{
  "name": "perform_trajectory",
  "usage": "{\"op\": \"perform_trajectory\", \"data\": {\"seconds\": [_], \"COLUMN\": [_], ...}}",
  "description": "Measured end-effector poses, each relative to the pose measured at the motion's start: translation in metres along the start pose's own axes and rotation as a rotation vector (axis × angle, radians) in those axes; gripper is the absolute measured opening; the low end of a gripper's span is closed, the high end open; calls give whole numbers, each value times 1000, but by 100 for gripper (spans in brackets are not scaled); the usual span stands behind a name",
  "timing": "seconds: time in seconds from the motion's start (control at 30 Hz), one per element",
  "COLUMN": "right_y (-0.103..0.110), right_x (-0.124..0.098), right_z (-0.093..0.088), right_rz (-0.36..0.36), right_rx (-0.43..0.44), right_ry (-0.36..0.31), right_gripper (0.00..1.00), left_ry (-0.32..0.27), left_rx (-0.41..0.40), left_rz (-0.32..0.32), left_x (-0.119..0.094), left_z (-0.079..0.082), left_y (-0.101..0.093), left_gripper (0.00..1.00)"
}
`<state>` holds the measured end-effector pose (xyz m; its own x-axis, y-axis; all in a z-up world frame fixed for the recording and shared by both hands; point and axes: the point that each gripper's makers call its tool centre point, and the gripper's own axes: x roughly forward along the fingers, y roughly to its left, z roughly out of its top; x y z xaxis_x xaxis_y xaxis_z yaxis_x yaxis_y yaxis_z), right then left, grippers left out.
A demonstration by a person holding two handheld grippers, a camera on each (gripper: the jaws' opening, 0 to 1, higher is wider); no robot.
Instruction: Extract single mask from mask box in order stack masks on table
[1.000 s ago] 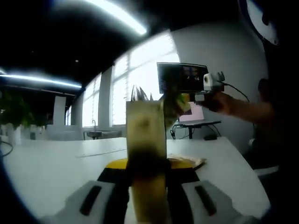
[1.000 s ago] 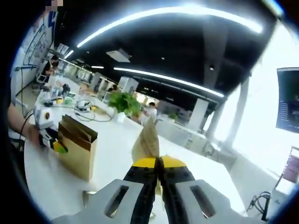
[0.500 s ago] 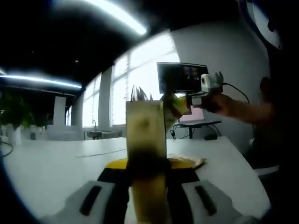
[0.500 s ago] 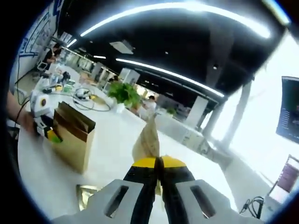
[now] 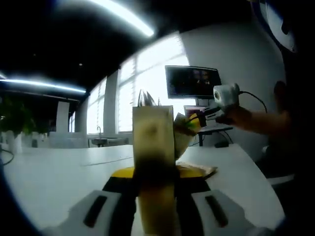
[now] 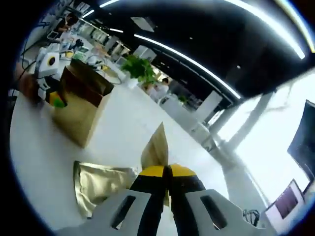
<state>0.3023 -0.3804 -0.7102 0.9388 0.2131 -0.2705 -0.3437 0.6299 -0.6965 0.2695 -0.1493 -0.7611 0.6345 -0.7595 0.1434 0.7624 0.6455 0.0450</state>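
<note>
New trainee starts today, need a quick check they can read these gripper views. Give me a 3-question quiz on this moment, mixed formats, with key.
1. True or false: the right gripper is shut on a gold mask packet.
2. What does the left gripper clamp? A) the mask box B) a monitor C) a plant
3. Fill in: a flat gold packet already lies on the white ____.

Key: 1 true; 2 A; 3 table.
</note>
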Motion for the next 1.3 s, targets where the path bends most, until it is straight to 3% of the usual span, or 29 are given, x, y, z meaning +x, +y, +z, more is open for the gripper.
{"op": "perform_trajectory", "data": {"seconds": [0.2,0.6,0.77,1.1,1.3], "right_y": [29,67,81,116,121], "right_x": [-4,-7,-7,-3,-4], "right_z": [-7,-13,-15,-32,-36], "right_rz": [27,88,122,219,251], "right_rx": [-92,-146,-121,-175,-155], "right_ry": [46,90,89,149,157], "right_gripper": [0,0,0,0,0], "left_ry": [0,0,0,0,0], "left_rx": [-1,-2,-2,0,0], "left_rz": [-1,-2,-2,0,1], "left_x": [0,0,0,0,0], "left_z": [0,0,0,0,0], "left_y": [0,0,0,0,1], "left_gripper": [32,32,32,32,32]}}
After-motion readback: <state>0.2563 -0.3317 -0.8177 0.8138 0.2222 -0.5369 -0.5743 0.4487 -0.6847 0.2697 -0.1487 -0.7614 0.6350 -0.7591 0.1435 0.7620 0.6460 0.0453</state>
